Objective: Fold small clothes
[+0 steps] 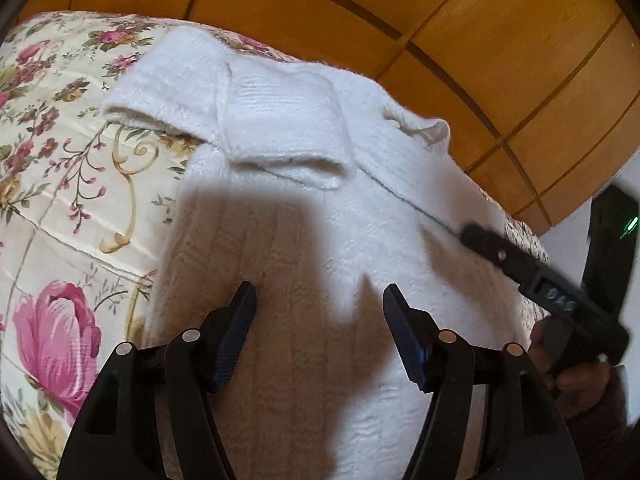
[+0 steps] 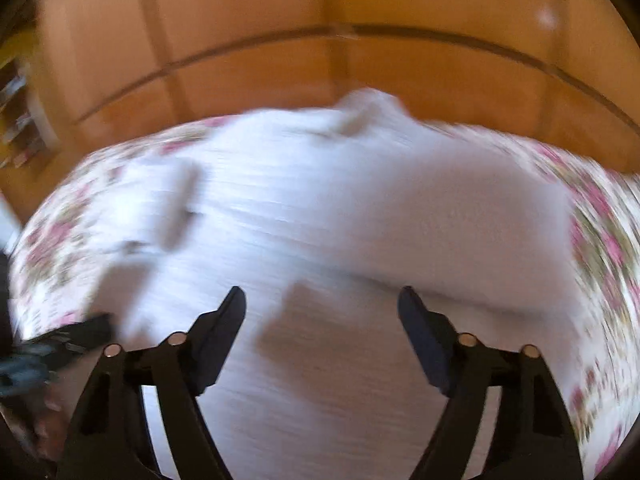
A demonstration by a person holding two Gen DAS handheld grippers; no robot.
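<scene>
A white fuzzy knit sweater (image 1: 304,208) lies spread on a floral bedspread (image 1: 60,184), with one sleeve (image 1: 280,128) folded across its upper body. My left gripper (image 1: 319,304) is open and empty, just above the sweater's lower body. My right gripper (image 2: 322,304) is open and empty over the same sweater (image 2: 320,216); its view is motion-blurred. The right gripper's fingers (image 1: 486,245) also show at the right of the left wrist view, touching the sweater's right edge. The left gripper shows blurred at the lower left of the right wrist view (image 2: 80,334).
The bedspread (image 2: 600,240) covers a bed that ends against orange wooden panels (image 1: 400,12). A dark device with a green light (image 1: 612,240) stands at the right by a white wall. A shelf with items (image 2: 16,112) shows at far left.
</scene>
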